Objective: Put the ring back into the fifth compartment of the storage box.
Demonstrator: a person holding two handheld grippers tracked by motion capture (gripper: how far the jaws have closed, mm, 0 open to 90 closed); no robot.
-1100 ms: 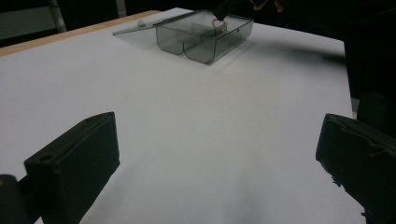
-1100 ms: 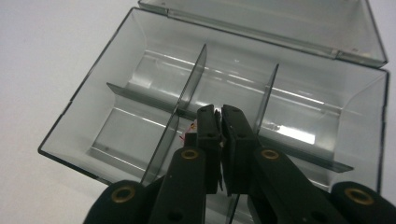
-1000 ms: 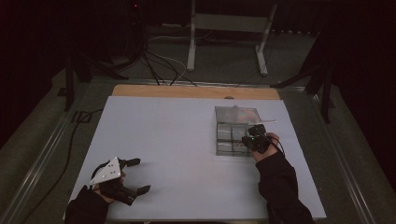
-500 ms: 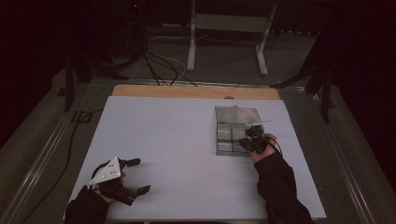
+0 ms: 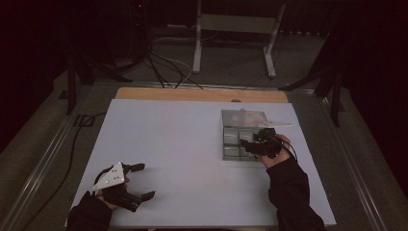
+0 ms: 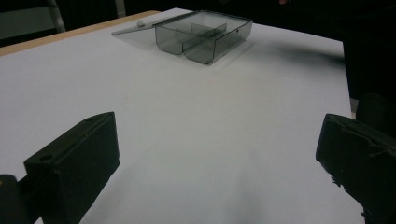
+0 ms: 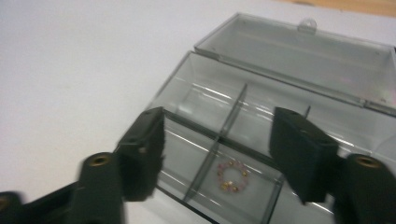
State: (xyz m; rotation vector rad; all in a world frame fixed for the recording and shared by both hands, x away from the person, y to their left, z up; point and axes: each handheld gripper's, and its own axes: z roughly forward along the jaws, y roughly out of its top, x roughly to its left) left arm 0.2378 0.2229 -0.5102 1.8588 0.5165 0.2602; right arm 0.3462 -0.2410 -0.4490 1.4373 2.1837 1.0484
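The right tool (image 7: 217, 154) is wide open and holds nothing, just above a clear box (image 5: 240, 132) with its lid flipped back. A small pink bead ring (image 7: 232, 175) lies in a near compartment of the box, right under that tool. The left tool (image 5: 139, 181) is open too, low over the white worktop (image 5: 183, 144), well apart from the box.

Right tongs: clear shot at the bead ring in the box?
Probably yes. The right tongs hover open above the clear box, whose lid is folded back. The bead ring lies alone in its compartment; only the dividers crowd it.
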